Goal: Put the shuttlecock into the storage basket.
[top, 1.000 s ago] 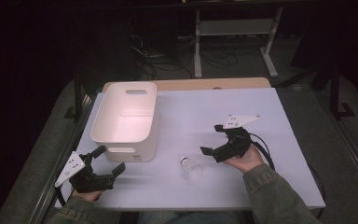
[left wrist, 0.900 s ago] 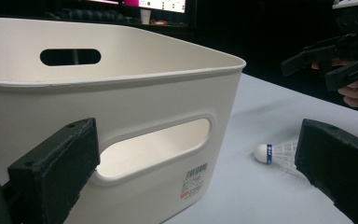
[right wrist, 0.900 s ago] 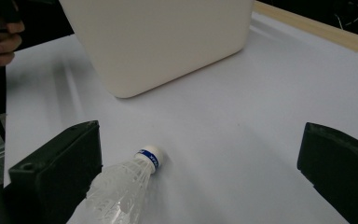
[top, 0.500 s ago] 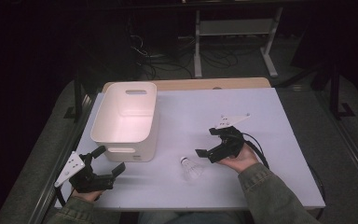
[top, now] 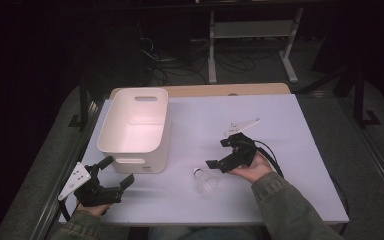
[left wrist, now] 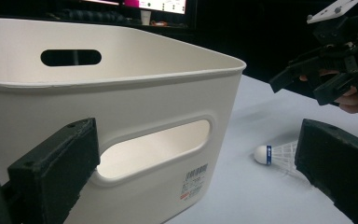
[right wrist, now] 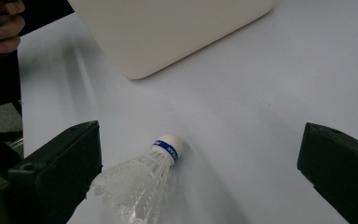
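A white shuttlecock [top: 205, 181] lies on its side on the white table top [top: 280, 130], cork end toward the bin. In the right gripper view the shuttlecock [right wrist: 144, 179] lies low between the two wide-apart jaws, its blue-banded cork pointing up. My right gripper [top: 219, 153] is open, just right of and slightly beyond the shuttlecock, not touching it. My left gripper [top: 116, 171] is open at the near left, close to the front of the white bin [top: 134, 127]. The left gripper view shows the bin's handle slot [left wrist: 154, 149] and the shuttlecock [left wrist: 277, 155] farther right.
The bin looks empty and stands at the table's left half. A wooden strip [top: 205, 90] runs along the far edge. Beyond the table are cables and a metal stand [top: 252, 30] on a dark floor. The other gripper [left wrist: 335, 56] appears at upper right in the left gripper view.
My right gripper has moved left across the table and come close to the shuttlecock. The left gripper, the bin and the shuttlecock have stayed put.
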Motion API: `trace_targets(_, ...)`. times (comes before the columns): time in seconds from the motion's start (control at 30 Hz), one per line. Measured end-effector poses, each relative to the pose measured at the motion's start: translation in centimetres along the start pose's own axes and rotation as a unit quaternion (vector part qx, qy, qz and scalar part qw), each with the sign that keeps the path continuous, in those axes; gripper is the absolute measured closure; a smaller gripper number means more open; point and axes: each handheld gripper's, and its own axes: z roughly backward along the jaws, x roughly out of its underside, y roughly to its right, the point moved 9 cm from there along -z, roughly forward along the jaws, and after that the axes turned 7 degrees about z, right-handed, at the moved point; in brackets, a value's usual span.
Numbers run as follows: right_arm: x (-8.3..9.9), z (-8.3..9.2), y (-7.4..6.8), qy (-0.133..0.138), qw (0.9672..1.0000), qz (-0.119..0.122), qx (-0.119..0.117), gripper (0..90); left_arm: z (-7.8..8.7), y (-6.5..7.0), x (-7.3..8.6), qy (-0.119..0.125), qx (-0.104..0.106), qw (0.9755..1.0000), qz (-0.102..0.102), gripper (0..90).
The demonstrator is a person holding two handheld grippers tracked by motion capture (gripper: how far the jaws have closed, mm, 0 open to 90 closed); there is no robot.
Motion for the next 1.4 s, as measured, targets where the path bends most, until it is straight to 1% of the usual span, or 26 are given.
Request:
trace_targets(0.13, 0.0, -0.4, -0.1, -0.015, 0.9998, -0.007, -0.006, 0.0, 0.0, 0.0, 0.0, 0.0, 0.0, 1.0, 0.0, 0.0)
trace_targets(0.27, -0.1, -0.8, -0.2, -0.024, 0.9996, -0.008, -0.011, 0.0, 0.0, 0.0, 0.0, 0.0, 0.0, 1.0, 0.0, 0.0)
trace_targets(0.37, -0.1, -1.1, -0.2, -0.036, 0.9992, -0.01, -0.015, 0.0, 0.0, 0.0, 0.0, -0.001, 0.0, 1.0, -0.001, 0.0)
trace_targets(0.4, 0.0, -1.2, -0.1, -0.041, 0.999, -0.011, -0.012, 0.0, 0.0, 0.0, 0.0, 0.0, 0.0, 1.0, 0.0, 0.0)
trace_targets(0.43, -0.1, -1.3, -0.2, -0.041, 0.9989, -0.012, -0.018, 0.0, 0.0, 0.0, 0.0, 0.0, 0.0, 1.0, 0.0, 0.0)
trace_targets(0.53, -0.1, -1.5, -0.2, -0.049, 0.9985, -0.015, -0.02, 0.0, 0.0, 0.0, 0.0, 0.0, 0.0, 1.0, 0.0, 0.0)
trace_targets(0.67, -0.1, -1.8, -0.2, -0.064, 0.9974, -0.016, -0.027, 0.0, 0.0, 0.0, 0.0, 0.0, 0.0, 1.0, 0.001, 0.0)
trace_targets(0.7, -0.1, -1.9, 0.0, -0.069, 0.9973, -0.013, -0.024, 0.0, 0.0, 0.0, 0.0, 0.0, 0.001, 1.0, 0.0, 0.0)
trace_targets(0.73, -0.2, -1.9, -0.2, -0.071, 0.9969, -0.017, -0.03, 0.0, 0.0, 0.0, 0.0, -0.001, 0.0, 1.0, 0.001, 0.0)
trace_targets(0.77, -0.2, -2.0, -0.1, -0.073, 0.9967, -0.019, -0.029, 0.0, 0.0, 0.0, 0.0, -0.001, 0.001, 1.0, 0.0, 0.0)
trace_targets(0.87, -0.1, -2.3, -0.1, -0.081, 0.996, -0.017, -0.033, 0.0, 0.0, 0.0, 0.0, -0.002, 0.001, 1.0, -0.003, 0.0)
trace_targets(0.9, -0.1, -2.4, -0.2, -0.083, 0.9956, -0.019, -0.039, 0.0, 0.0, 0.0, 0.0, -0.001, 0.002, 1.0, -0.003, 0.0)
trace_targets(0.97, 0.0, -2.7, -0.1, -0.093, 0.9948, -0.015, -0.04, 0.0, 0.0, 0.0, 0.0, -0.001, 0.001, 1.0, -0.002, 0.0)
trace_targets(1.0, 0.1, -2.7, 0.1, -0.095, 0.9947, -0.009, -0.038, 0.0, 0.0, 0.0, 0.0, -0.001, 0.001, 1.0, -0.002, 0.0)
trace_targets(1.07, 0.1, -3.0, 0.1, -0.097, 0.9943, -0.011, -0.042, 0.0, 0.0, 0.0, 0.0, -0.001, 0.001, 1.0, -0.001, 0.0)
trace_targets(1.1, 0.0, -3.1, 0.0, -0.098, 0.9939, -0.015, -0.048, 0.0, 0.0, 0.0, 0.0, -0.001, 0.001, 1.0, -0.002, 0.0)
trace_targets(1.13, 0.0, -3.2, 0.1, -0.1, 0.9937, -0.018, -0.049, 0.0, 0.0, 0.0, 0.0, -0.001, 0.001, 1.0, -0.002, 0.0)
trace_targets(1.23, 0.1, -3.5, 0.2, -0.099, 0.9935, -0.013, -0.053, 0.0, 0.0, 0.0, 0.0, -0.001, 0.001, 1.0, -0.002, 0.0)
trace_targets(1.4, 0.3, -3.9, 0.3, -0.103, 0.9924, -0.017, -0.065, 0.0, 0.0, 0.0, 0.0, -0.002, 0.002, 1.0, -0.002, 0.0)
